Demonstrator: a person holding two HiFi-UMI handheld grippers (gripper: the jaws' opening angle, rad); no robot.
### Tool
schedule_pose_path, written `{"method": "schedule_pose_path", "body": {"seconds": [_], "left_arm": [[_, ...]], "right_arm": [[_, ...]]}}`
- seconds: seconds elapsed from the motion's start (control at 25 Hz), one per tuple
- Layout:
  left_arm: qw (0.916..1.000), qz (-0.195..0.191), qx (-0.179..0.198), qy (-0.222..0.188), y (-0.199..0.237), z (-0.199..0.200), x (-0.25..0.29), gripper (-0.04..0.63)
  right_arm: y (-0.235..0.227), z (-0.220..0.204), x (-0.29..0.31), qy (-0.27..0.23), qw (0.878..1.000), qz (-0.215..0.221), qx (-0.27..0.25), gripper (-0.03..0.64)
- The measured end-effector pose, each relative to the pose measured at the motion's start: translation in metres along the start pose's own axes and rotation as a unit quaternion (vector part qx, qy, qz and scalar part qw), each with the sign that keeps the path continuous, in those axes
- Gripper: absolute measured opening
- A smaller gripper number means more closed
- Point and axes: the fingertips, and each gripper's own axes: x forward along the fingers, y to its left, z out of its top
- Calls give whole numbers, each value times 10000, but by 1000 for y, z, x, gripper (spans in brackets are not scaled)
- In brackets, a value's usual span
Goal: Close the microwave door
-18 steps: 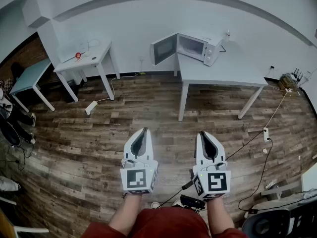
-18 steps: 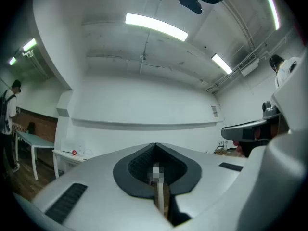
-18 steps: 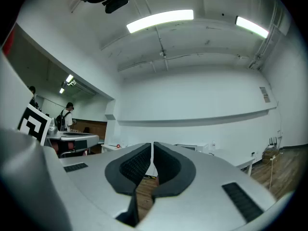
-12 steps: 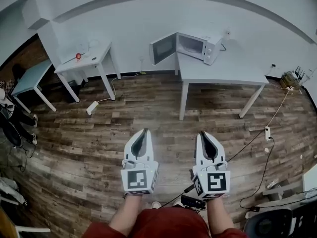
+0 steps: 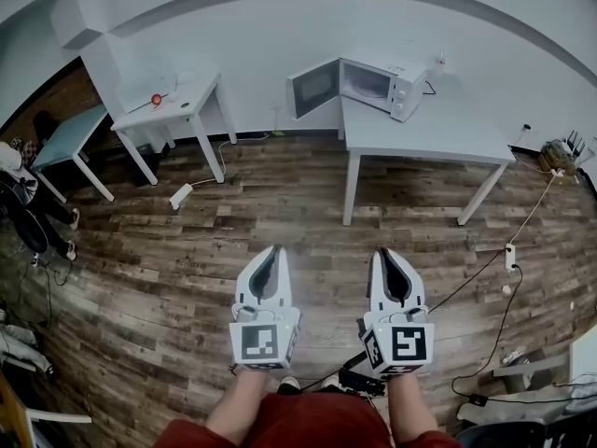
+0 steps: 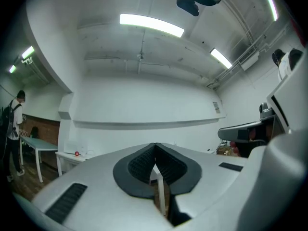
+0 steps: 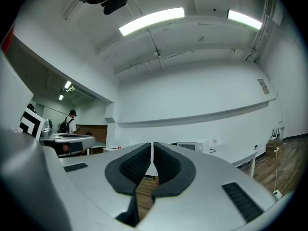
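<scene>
Wooden floor (image 5: pixel 280 213), one, running below and ahead of both sets of fingers. Worktops, three: grey worktop (image 5: pixel 438 133) far ahead of the right fingers; white worktop (image 5: pixel 182 101) and teal worktop (image 5: pixel 65 138) far ahead and to the left of the left fingers. Microwave (image 5: pixel 378 84), one, on the grey worktop's back-left corner, straight ahead of the right fingers and well apart from them. Microwave door (image 5: pixel 311 89), one, swung wide open to the left, ahead of the gap between the two grippers. It is judged light, rigid and free on its hinge, with a window panel best spared. No grasp is needed: press the outer face near the free edge and finish firmly for the latch, as the oven may slide. Left gripper (image 5: pixel 273 248), one: fingers pressed together, empty. Right gripper (image 5: pixel 382 251), one: fingers closed but for a hairline, empty. Power strips (image 5: pixel 180 196), two, on the floor.
</scene>
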Motion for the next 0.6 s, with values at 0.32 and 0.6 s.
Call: {"method": "schedule_pose_path", "body": {"seconds": [0.32,0.6], "left_arm": [[10000,87,13,42,-15,-7,6,28],[10000,61,-27,-46,-3,-13,27,28]], "right_arm": [[-16,-11,3,49,9999,106,127,37],[-18,-19,26,35,9999,76,67,37]]}}
